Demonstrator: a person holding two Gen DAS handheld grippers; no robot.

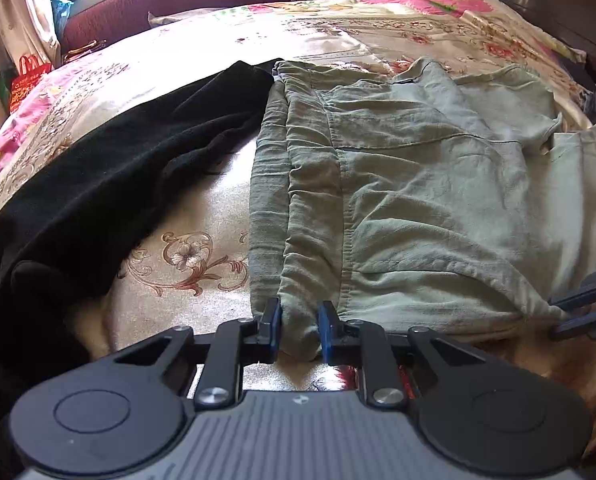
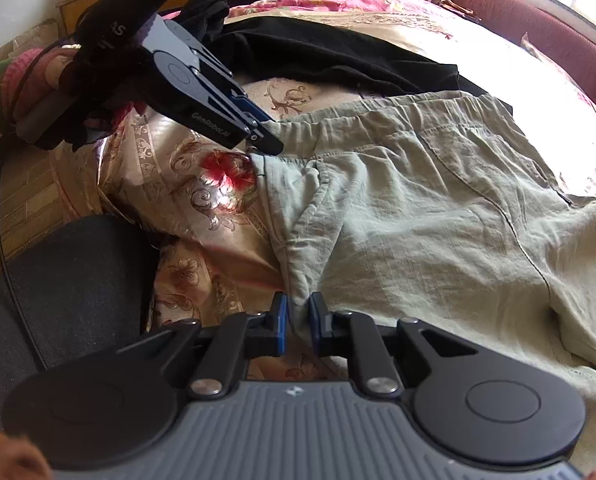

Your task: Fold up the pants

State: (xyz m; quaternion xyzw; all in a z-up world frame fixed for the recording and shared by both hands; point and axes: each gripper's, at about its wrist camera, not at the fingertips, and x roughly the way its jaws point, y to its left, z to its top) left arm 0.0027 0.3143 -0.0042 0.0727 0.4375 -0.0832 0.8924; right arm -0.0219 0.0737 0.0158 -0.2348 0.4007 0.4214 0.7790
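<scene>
A pair of pale green pants [image 1: 410, 184] lies spread and creased on a bed [image 1: 185, 264] under a flowered satin cover, its near side lying along the bed's near edge, the one closest to both cameras. The left claw [image 1: 300, 330] points down at that near edge with a bunched fold of the waistband end of the pants between its blue pads; the pads press against the cloth from both sides, so it has the fold pinched, jaws only narrowly apart. In the right wrist view the same claw comes in from the upper left, held by a gloved hand [image 2: 77, 68], its tip touching the waistband corner. The right claw [image 2: 298, 322] sits further along the near edge of the pants, jaws nearly together, with a thin ridge of green cloth caught between the pads. A black garment [image 1: 109, 168] lies on the bed just beside the waistband, touching it at the far corner.
</scene>
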